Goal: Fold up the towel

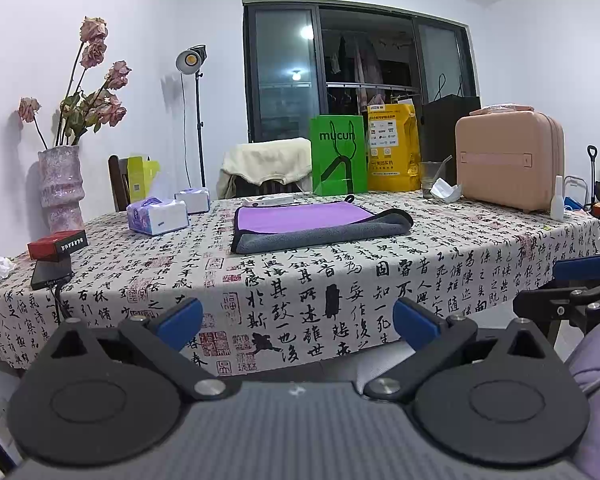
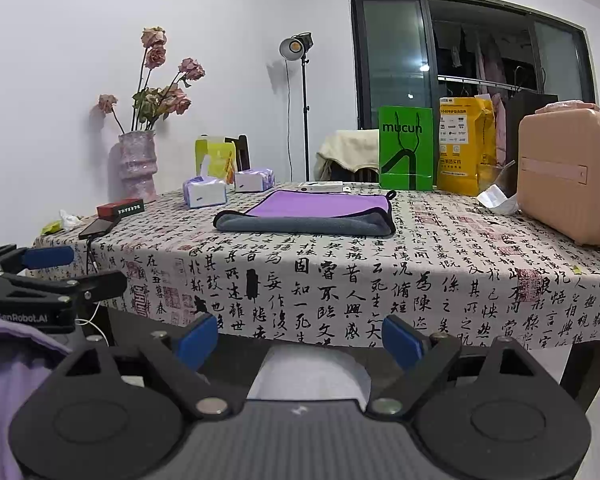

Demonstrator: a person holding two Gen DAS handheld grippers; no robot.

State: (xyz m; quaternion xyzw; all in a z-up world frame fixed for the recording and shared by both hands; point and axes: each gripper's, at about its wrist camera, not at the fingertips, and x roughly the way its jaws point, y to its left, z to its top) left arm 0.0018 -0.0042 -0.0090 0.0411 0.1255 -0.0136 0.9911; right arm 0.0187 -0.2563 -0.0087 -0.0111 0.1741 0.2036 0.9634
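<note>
lying flat on a desk ahead of both hand-held grippers is one towel, purple on top with a grey underside and dark edging, its near edge turned over so a grey band shows. the left hand-held gripper is held low in front of the desk edge, its two blue-padded fingers spread wide with nothing between them. the right hand-held gripper is held the same way, two blue pads far apart and holding nothing; the towel lies ahead of it, well apart and slightly to its left. each gripper shows at the edge of the other's view, and the left one's side reads "genrobot.ai".

the desk wears a white cloth printed all over with black chinese calligraphy and red seal stamps. counted beyond the towel: one green paper bag reading "mucun", one yellow bag with small chinese print too fine to read, one pink hard case, and one clear glass. ahead and to the left of the grippers: two soft tissue packs, one red box with a black label i cannot read, one dark phone on a cable, and one pink vase of wilted roses. one studio lamp on a stand is behind the desk.
</note>
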